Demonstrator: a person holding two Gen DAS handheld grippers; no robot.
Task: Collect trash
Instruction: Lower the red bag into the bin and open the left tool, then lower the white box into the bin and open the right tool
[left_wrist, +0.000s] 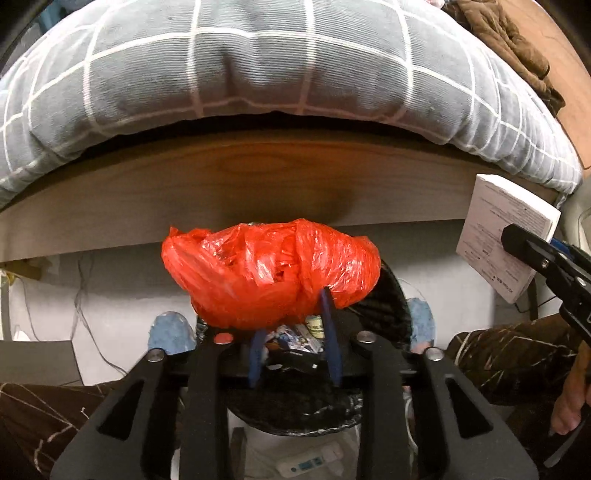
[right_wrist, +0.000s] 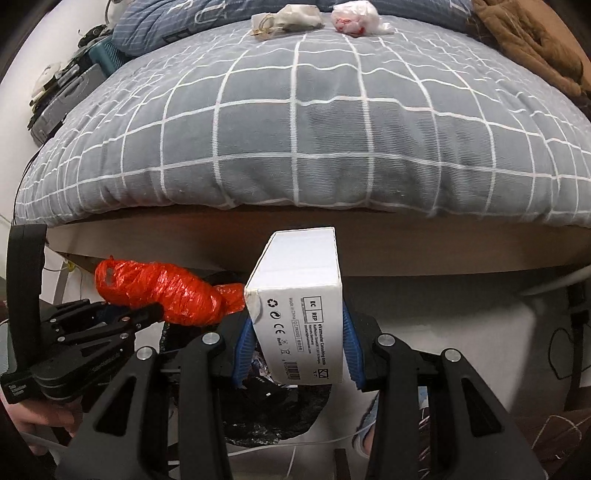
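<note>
A crumpled red plastic bag (left_wrist: 269, 266) sits at the tips of my left gripper (left_wrist: 291, 314). Its blue fingers (left_wrist: 330, 332) stand apart, and the bin's contents show through the gap between them. Directly below is a bin lined with a black bag (left_wrist: 295, 417), holding wrappers. My right gripper (right_wrist: 295, 325) is shut on a white cardboard box (right_wrist: 299, 295), one blue pad on each side. The box hangs over the same bin (right_wrist: 258, 406), just right of the red bag (right_wrist: 162, 291). In the left wrist view the box (left_wrist: 506, 236) and right gripper (left_wrist: 517, 236) are at the right edge.
A bed with a grey checked duvet (right_wrist: 295, 129) on a wooden frame (left_wrist: 221, 184) rises just behind the bin. Two crumpled white wads (right_wrist: 291, 16) (right_wrist: 356, 16) lie on the far side of the duvet, a brown garment (right_wrist: 524, 37) beside them. The person's blue slippers (left_wrist: 171, 328) flank the bin.
</note>
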